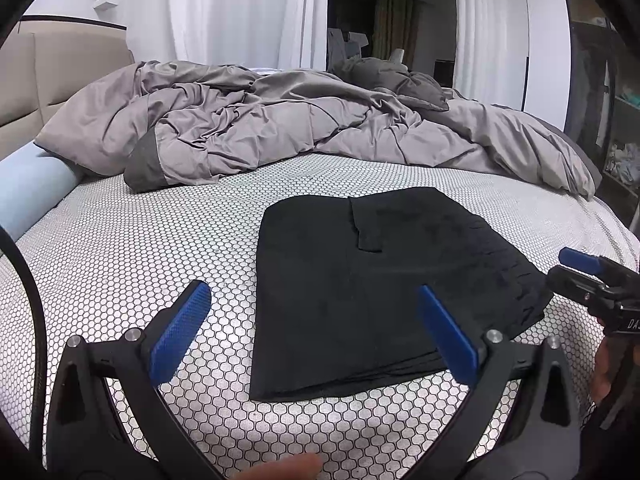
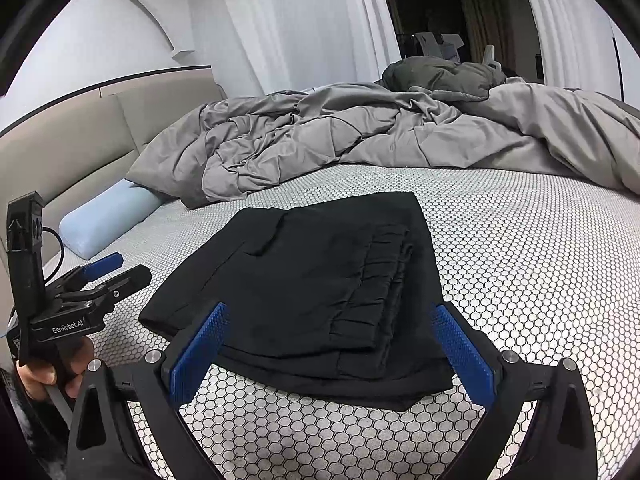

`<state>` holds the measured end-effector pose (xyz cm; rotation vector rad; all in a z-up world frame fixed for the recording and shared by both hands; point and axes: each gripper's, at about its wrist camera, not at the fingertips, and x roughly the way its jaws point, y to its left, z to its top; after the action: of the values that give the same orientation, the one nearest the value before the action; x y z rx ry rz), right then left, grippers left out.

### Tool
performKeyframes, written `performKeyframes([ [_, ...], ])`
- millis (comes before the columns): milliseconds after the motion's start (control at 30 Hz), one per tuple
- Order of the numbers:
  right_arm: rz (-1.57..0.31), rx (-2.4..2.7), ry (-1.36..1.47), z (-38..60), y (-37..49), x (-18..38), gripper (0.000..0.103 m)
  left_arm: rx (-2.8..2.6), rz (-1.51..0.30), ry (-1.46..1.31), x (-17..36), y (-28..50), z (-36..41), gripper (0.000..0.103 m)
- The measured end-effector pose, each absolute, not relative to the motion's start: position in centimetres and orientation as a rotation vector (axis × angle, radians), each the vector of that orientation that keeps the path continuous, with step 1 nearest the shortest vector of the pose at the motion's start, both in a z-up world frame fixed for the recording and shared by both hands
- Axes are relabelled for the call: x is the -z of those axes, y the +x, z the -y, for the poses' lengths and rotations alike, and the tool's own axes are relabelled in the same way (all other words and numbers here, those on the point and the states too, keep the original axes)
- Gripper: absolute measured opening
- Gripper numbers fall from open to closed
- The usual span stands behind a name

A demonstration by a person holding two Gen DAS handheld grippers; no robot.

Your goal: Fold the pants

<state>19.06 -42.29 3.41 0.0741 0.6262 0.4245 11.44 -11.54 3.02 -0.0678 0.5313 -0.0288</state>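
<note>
Left wrist view: the left gripper [image 1: 314, 306] is held low over the bed, jaws spread wide, nothing between its blue pads [image 1: 182, 332]. The black pants [image 1: 384, 284] lie folded into a compact rectangle on the honeycomb-patterned mattress cover [image 1: 120, 248], just ahead of the fingers. The right gripper [image 1: 592, 280] enters at the right edge, near the pants' border; its jaw state cannot be read here. A crumpled grey duvet [image 1: 280, 120] fills the far side of the bed, with white curtains [image 1: 240, 8] behind.

Right wrist view: the right gripper [image 2: 330, 344] hovers above the near edge of the folded pants [image 2: 304, 284], jaws wide apart and empty. The left gripper [image 2: 108, 272], held in a hand [image 2: 52, 368], is at the left, clear of the fabric. A pale blue pillow [image 2: 108, 220] lies against the beige headboard [image 2: 80, 140].
</note>
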Motion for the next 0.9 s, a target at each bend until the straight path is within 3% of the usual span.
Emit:
performKeyframes([
  [900,-0.626,-0.419,0.059,42.5,19.2,-3.2,0.103,0.034,-0.52,-0.052,-3.0,11.8,10.4,0.102],
])
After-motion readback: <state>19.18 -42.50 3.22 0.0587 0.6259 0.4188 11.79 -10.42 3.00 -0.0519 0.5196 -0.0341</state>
